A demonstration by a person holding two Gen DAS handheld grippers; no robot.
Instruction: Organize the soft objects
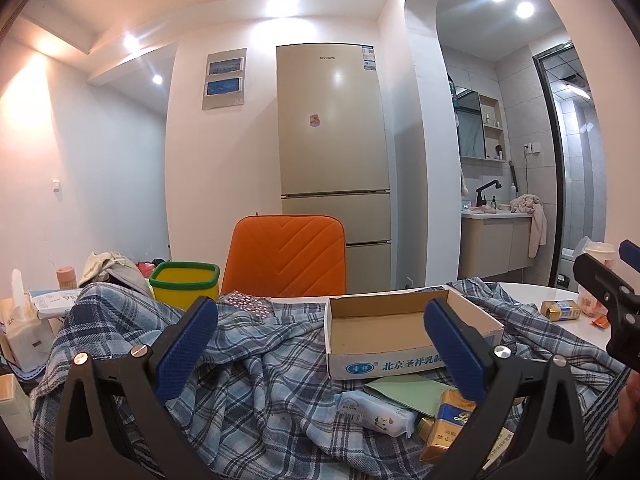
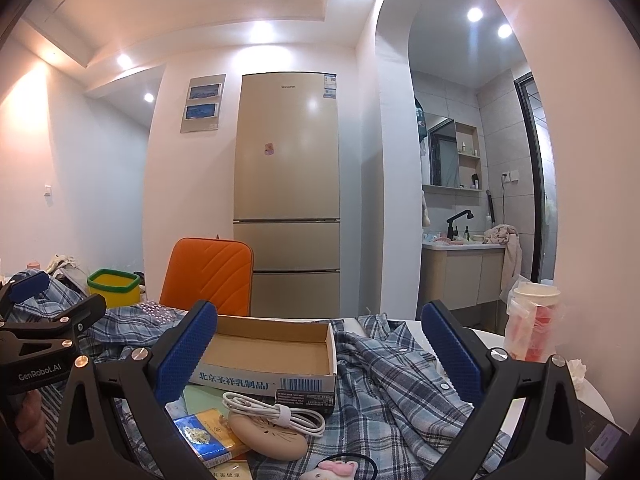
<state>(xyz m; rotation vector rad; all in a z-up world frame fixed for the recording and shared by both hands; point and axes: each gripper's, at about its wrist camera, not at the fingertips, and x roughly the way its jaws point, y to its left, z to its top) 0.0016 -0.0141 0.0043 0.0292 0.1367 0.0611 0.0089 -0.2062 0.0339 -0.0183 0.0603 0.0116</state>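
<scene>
From the left wrist, the left gripper (image 1: 320, 344) is hanging wide open over a soft, wrinkly blue plaid shirt (image 1: 248, 364) that is spreading across the table under an open cardboard box (image 1: 404, 332). From the right wrist, the right gripper (image 2: 320, 348) is also gaping empty, and the shirt (image 2: 400, 376) is stretching sideways beside a white cable (image 2: 276, 412).

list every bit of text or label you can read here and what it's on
"北京圣祥乳制品厂" on the front of the open cardboard box, with a barcode beside it.
"GenRobot.AI" on the body of the left gripper.
Fridge: a brand name on the top door and a sticker label at the top corner, both too small to read.
Cigarette pack, black box and tissue pack: print too blurred to read.
</scene>
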